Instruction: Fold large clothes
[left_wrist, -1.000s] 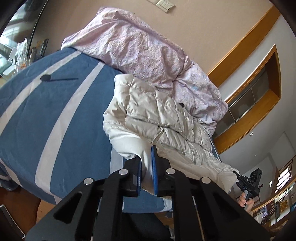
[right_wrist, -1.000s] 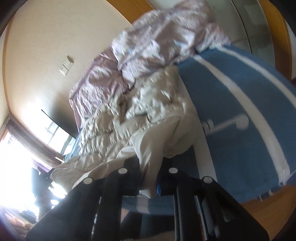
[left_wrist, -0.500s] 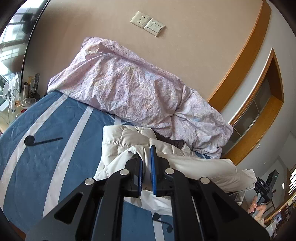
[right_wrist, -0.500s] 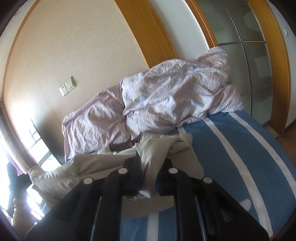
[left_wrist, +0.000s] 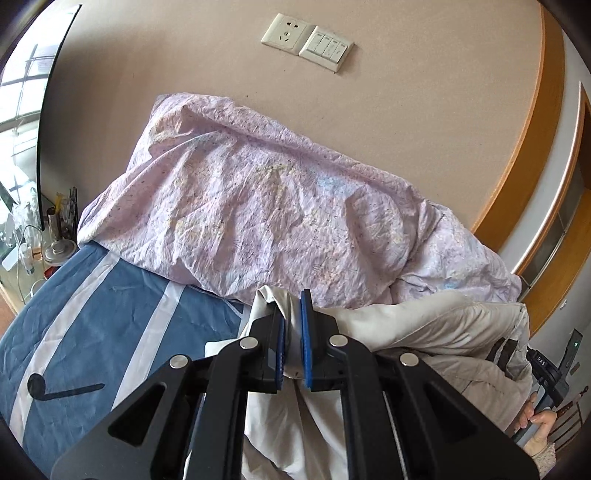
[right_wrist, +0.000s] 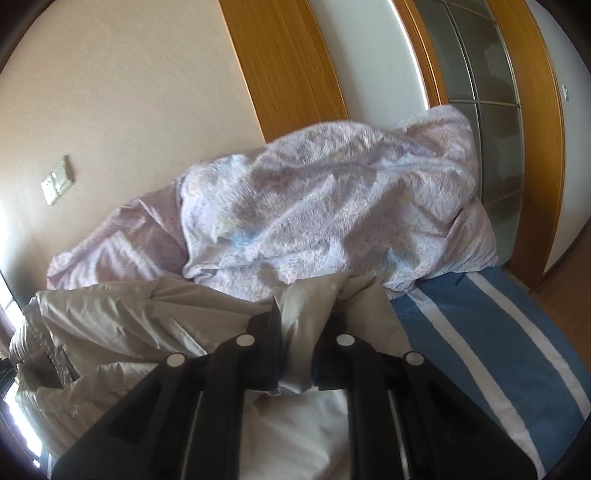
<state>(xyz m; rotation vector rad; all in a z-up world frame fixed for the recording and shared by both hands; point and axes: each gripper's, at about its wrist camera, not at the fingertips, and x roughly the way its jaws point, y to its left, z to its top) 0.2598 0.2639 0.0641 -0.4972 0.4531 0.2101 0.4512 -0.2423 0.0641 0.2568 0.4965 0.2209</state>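
You are in the middle of a fold: the bed (left_wrist: 92, 332), with its blue cover and white stripes, lies under you, the crumpled lilac duvet (left_wrist: 277, 206) is heaped against the wall at its head, and the jacket (left_wrist: 443, 332) is lifted off the cover by one edge, stretched between your two grippers. The next move, as I judge it, calls for carrying that raised edge forward over the rest of the jacket, keeping both hands level with each other so the fold line comes out straight, and letting go only once the fabric lies flat. The jacket is a pale cream padded one, bulky and slippery-looking, sagging in a loose trough between the grips, with its white lining showing below your hands. Your left gripper (left_wrist: 291, 343) is clamped on a pinch of the cream fabric, blue pads pressing it from both sides. Your right gripper (right_wrist: 297, 350) is likewise closed on a thicker bunch of the jacket's edge, which sticks up between its fingers.
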